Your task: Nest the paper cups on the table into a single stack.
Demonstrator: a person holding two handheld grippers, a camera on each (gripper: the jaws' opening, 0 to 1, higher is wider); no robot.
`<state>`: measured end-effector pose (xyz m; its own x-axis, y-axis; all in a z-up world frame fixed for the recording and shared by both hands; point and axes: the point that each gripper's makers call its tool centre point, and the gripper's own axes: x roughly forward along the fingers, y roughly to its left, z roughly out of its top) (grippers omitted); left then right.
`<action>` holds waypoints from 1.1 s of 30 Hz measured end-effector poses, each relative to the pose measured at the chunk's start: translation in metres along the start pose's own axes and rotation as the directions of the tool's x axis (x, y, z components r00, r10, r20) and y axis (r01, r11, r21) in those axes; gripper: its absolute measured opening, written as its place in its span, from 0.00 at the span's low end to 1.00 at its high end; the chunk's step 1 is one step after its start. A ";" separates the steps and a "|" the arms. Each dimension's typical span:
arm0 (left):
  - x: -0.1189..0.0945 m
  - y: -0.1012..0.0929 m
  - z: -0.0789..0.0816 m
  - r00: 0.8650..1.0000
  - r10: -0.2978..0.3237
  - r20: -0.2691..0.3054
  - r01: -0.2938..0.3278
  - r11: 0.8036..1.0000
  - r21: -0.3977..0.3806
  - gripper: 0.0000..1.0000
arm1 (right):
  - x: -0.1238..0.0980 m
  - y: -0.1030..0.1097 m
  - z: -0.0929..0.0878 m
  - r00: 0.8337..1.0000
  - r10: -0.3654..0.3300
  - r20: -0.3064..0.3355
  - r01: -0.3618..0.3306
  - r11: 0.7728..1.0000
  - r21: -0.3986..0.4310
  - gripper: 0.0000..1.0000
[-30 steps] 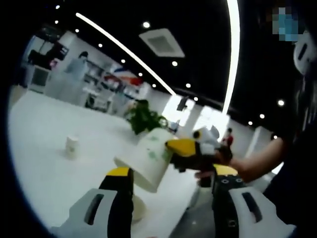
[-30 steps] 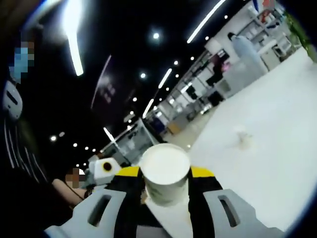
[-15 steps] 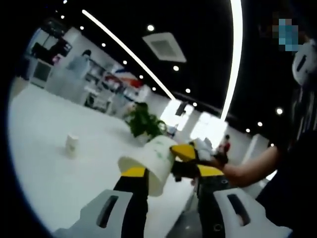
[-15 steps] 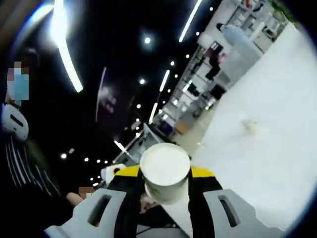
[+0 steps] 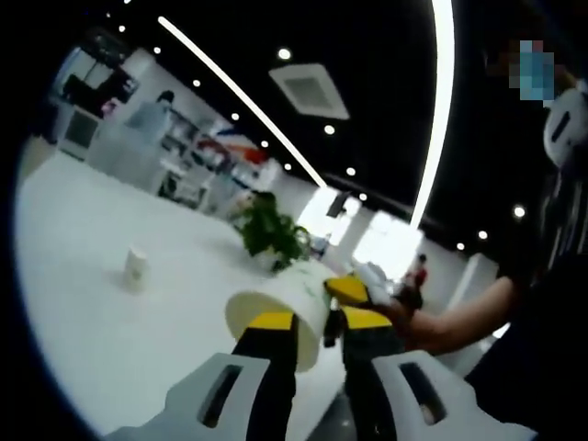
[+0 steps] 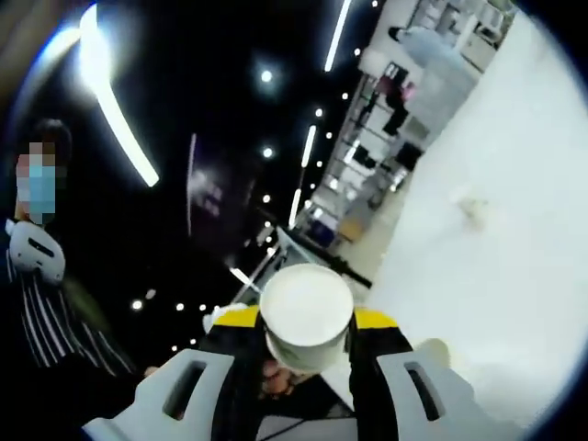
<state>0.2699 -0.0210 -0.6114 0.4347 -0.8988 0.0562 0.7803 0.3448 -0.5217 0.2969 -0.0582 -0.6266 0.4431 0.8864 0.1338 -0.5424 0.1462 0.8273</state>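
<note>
A white paper cup [image 5: 276, 308] with green print lies on its side in the air, with my right gripper [image 5: 342, 296] reaching in from the right and shut on its base end. My left gripper [image 5: 320, 322] has its jaws narrowed around the cup's rim wall; whether the pads touch it is hidden. In the right gripper view the same cup [image 6: 306, 308] shows base-first between the yellow-tipped jaws of my right gripper [image 6: 306, 322]. Another paper cup [image 5: 135, 268] stands upright far off on the white table [image 5: 83, 303]; it shows blurred [image 6: 476, 207] in the right gripper view.
A potted green plant [image 5: 271, 234] stands on the table behind the held cup. A person's forearm [image 5: 459, 317] reaches in from the right. A white rounded thing [image 6: 430, 352] lies low on the table [image 6: 478, 276] beside my right jaw.
My left gripper's jaws have closed from wide apart to a narrow gap around the cup's rim. The held cup has dropped lower between them. The right gripper keeps its hold.
</note>
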 end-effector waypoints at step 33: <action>-0.001 -0.012 0.002 0.997 -0.058 -0.048 0.058 0.998 -0.021 0.00 | 0.000 0.013 0.004 0.994 0.110 0.024 -0.110 0.994 -0.004 0.34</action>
<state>0.2613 -0.0240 -0.6032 0.3663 -0.9294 0.0457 0.7946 0.2869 -0.5351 0.2930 -0.0584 -0.6138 0.3975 0.8864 0.2373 -0.5910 0.0495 0.8051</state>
